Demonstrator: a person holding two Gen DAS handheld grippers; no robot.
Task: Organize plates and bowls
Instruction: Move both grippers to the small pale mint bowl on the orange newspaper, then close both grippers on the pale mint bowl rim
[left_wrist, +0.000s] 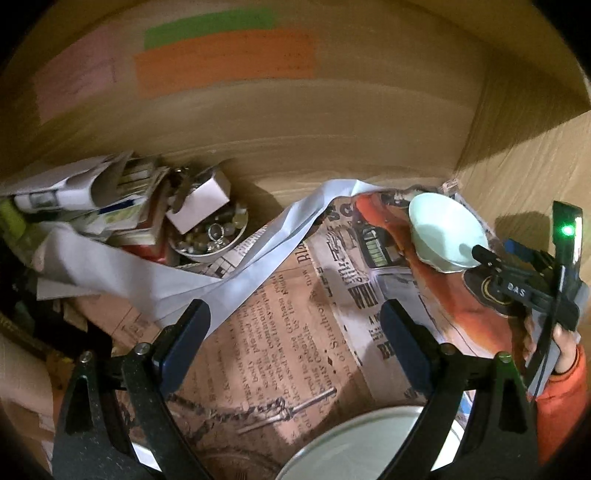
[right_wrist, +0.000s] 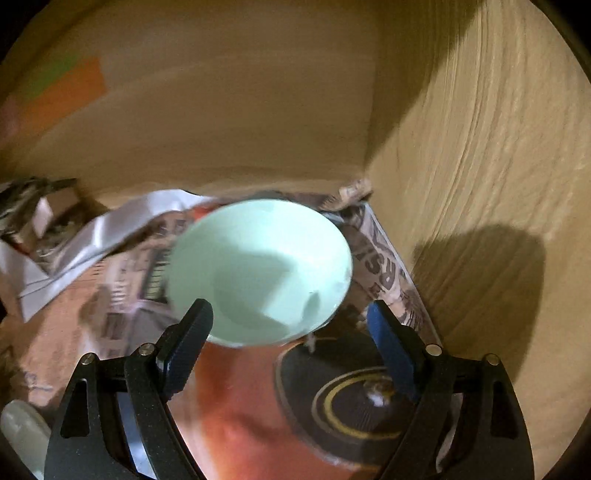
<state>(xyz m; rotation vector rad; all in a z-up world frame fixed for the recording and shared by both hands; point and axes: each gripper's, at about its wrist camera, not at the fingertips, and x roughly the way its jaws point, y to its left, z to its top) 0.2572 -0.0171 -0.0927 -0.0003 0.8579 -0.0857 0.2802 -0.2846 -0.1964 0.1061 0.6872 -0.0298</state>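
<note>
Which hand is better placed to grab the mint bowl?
Right. Its gripper is open right at the bowl, rim near the jaws. The left gripper sits farther back, over newspaper and a white plate.

Newspaper sheets (left_wrist: 280, 325) cover surface; white paper strip (left_wrist: 155, 273) across them; cluttered dish of trinkets (left_wrist: 210, 236) beside small white box (left_wrist: 203, 203).

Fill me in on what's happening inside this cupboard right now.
A person holds a claw in each hand over a newspaper-lined wooden shelf. The right claw is open, its tips either side of the near rim of a pale mint-green ceramic bowl in the back right corner; the pads aren't pressing it yet. The left claw is open and empty above the newspaper, with a white round plate just below it. A small bowl of trinkets sits among clutter at the left.
</note>
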